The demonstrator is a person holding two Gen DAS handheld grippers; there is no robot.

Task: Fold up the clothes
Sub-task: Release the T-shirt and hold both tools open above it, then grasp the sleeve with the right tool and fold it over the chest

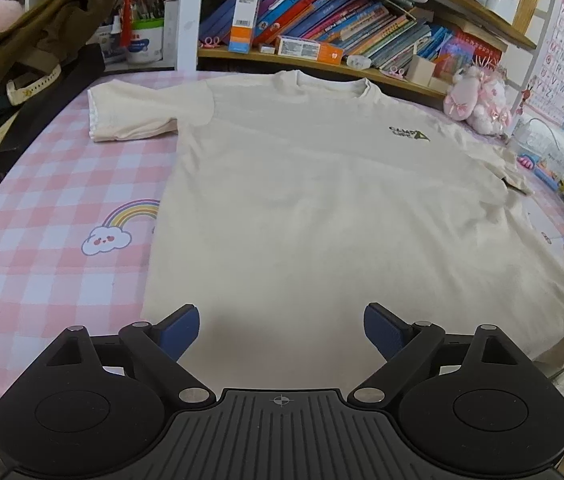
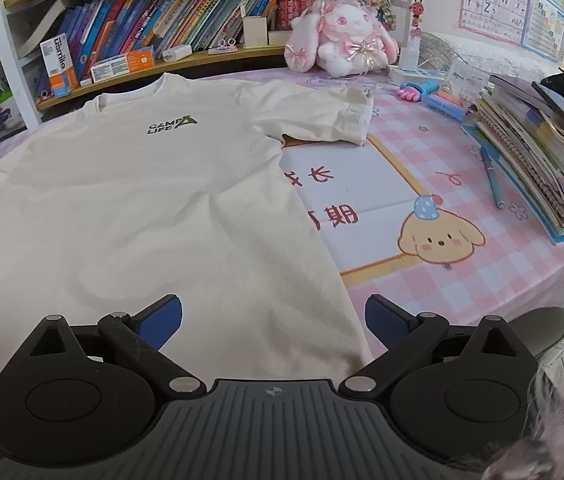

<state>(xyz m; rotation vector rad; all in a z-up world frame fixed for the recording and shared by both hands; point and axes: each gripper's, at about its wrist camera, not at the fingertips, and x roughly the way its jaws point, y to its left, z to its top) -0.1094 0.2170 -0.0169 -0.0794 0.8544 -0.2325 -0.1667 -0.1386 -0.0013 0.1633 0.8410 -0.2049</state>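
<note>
One cream T-shirt (image 1: 302, 208) lay spread flat, front up, on a pink checked tablecloth (image 1: 49, 184), collar toward twelve o'clock and hem toward six in both wrist views. A small dark chest logo (image 2: 171, 126) reading "CAMP LIFE" showed on it.

In the left wrist view, the left gripper (image 1: 282, 330) stood with its jaws spread wide, nothing between the blue pads. The shirt's lower body lay directly under and ahead of it, from six o'clock up to twelve. The shirt's side edge ran just outside the pad at about eight o'clock. One short sleeve (image 1: 133, 114) lay out flat at ten o'clock; the other was rumpled at about three o'clock. Whether the pads touched the cloth could not be told.

In the right wrist view, the right gripper (image 2: 273, 322) likewise stood wide apart and held nothing. The shirt's side edge ran down between its pads toward six o'clock, so the pad at seven o'clock sat over cloth and the pad at five o'clock over tablecloth. A sleeve (image 2: 322, 114) lay spread at one o'clock.

Noted around the shirt: a shelf of books (image 2: 169, 20) at twelve o'clock, a pink plush rabbit (image 2: 346, 36) at one o'clock, a stack of books (image 2: 542, 160) at three o'clock with a blue pen (image 2: 492, 178) beside it.
</note>
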